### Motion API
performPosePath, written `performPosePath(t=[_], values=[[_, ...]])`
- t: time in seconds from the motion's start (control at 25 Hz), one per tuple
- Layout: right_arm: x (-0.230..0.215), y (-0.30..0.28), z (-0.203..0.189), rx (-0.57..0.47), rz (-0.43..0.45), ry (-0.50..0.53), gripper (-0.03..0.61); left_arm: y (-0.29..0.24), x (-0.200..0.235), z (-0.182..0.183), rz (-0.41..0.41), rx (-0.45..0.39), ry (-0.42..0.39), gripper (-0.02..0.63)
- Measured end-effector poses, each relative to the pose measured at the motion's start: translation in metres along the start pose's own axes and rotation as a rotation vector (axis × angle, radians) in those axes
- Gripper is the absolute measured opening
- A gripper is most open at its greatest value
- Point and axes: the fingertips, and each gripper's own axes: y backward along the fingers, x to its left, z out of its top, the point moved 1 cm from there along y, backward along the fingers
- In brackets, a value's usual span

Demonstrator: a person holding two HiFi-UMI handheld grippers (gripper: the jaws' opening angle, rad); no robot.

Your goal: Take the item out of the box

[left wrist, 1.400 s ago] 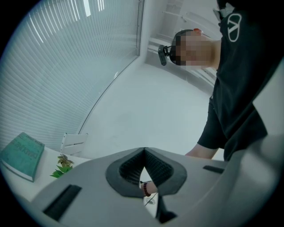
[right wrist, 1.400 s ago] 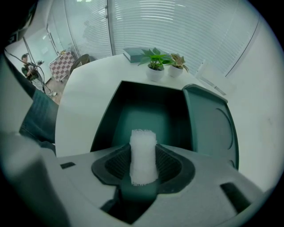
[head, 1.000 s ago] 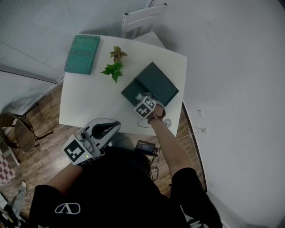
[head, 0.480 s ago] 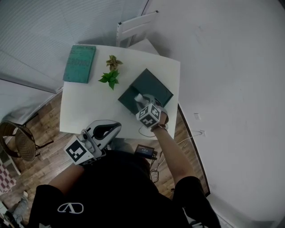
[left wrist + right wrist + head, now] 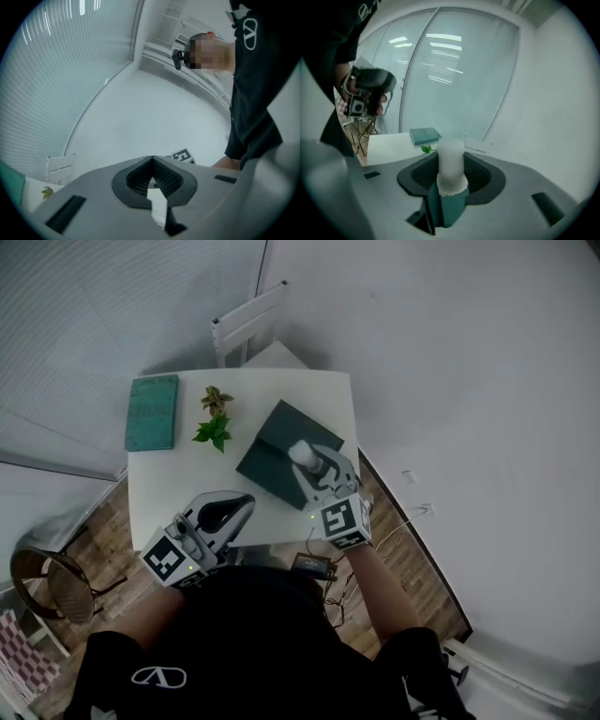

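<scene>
Over the white square table, the downward-tilted right gripper has lifted a clamped white cylinder up from the dark green box. The level left gripper has its jaws together, empty.

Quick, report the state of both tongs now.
Left tongs: closed, empty.
Right tongs: closed on the white item.
</scene>
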Motion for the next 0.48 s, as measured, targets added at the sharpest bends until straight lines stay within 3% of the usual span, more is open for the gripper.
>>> performPosePath(t=[0.2,0.36,0.48], values=[[-0.007,0.058,0.037,-0.145,-0.084,-0.033,0.172,-0.019,-0.010,0.010,-0.072,0.006,-0.031,0.005],[-0.010,0.101,0.055,-0.281,-0.137,-0.111,0.172,-0.042,-0.026,0.030,-0.134,-0.041,-0.046,0.005],[-0.009,0.128,0.061,-0.359,-0.190,-0.162,0.172,-0.049,-0.034,0.029,-0.164,-0.025,-0.060,0.006]])
